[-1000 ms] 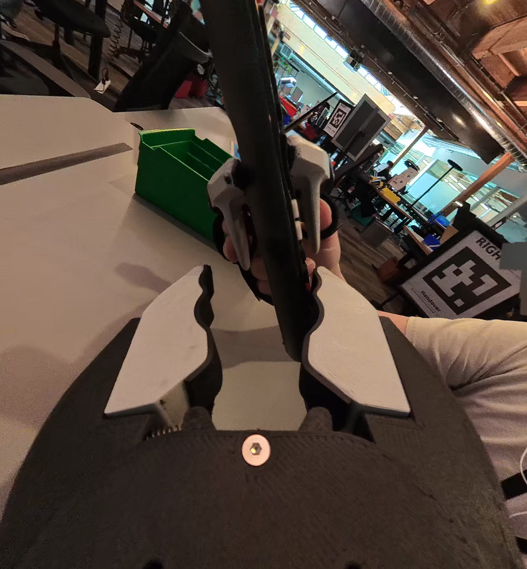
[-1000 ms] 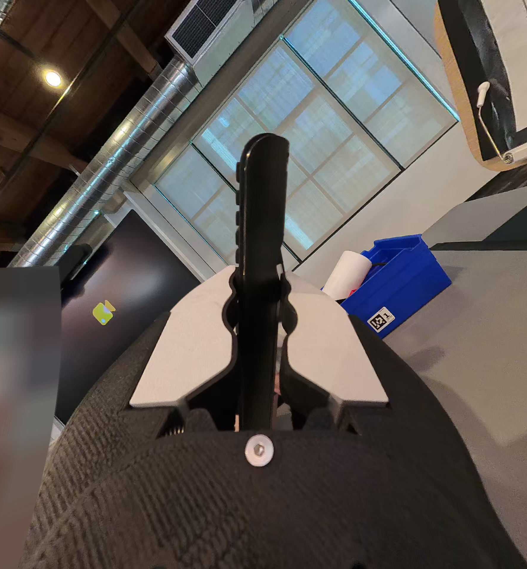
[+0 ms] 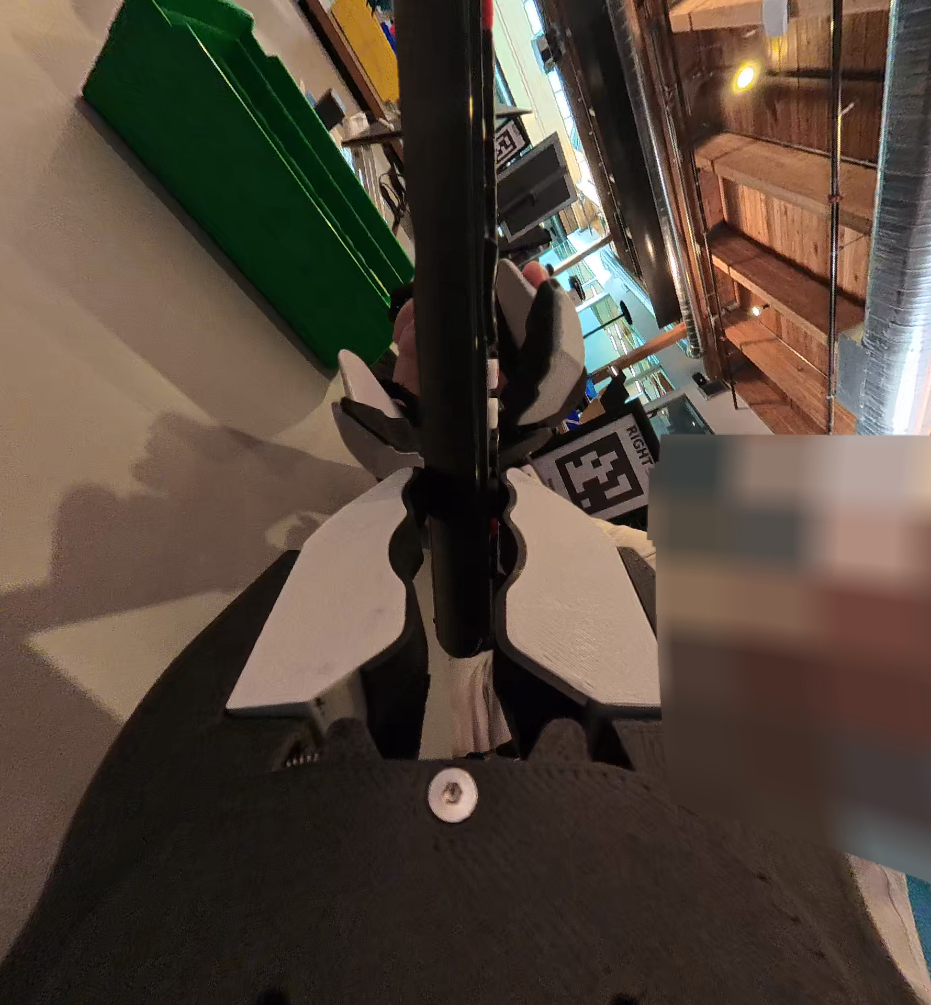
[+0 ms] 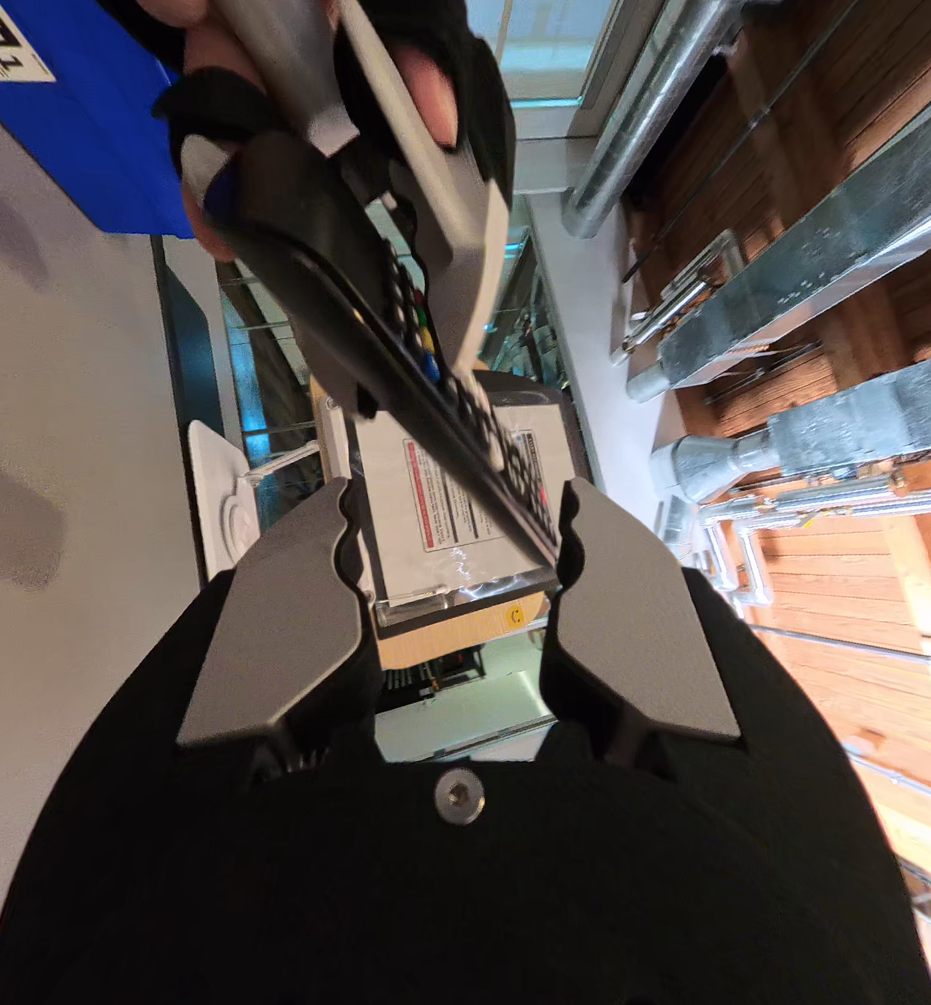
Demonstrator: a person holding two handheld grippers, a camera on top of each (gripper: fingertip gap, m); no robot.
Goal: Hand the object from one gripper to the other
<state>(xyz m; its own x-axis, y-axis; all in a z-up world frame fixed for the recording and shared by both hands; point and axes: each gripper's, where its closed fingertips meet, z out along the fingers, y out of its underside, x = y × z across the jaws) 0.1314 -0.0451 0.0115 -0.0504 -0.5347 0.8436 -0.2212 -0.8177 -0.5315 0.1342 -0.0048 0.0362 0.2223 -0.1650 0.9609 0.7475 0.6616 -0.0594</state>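
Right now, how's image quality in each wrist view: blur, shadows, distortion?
Left wrist view: the long black remote control is fairly sharp, the green plastic bin soft with motion smear, and soft shadows lie on the white table. Right wrist view: the remote is streaked with motion blur; wide-angle bending at the edges; the blue bin is soft.

From my feed I see a pale table [image 3: 71,380] carrying a green bin [image 3: 245,179], and a blue bin [image 4: 88,141] on the grey surface in the right view. Overhead run wooden ceiling boards [image 3: 778,179], a silver duct [image 3: 909,217] and a lit lamp [image 3: 744,76]. Bright windows [image 3: 604,293] glow behind distant desks.
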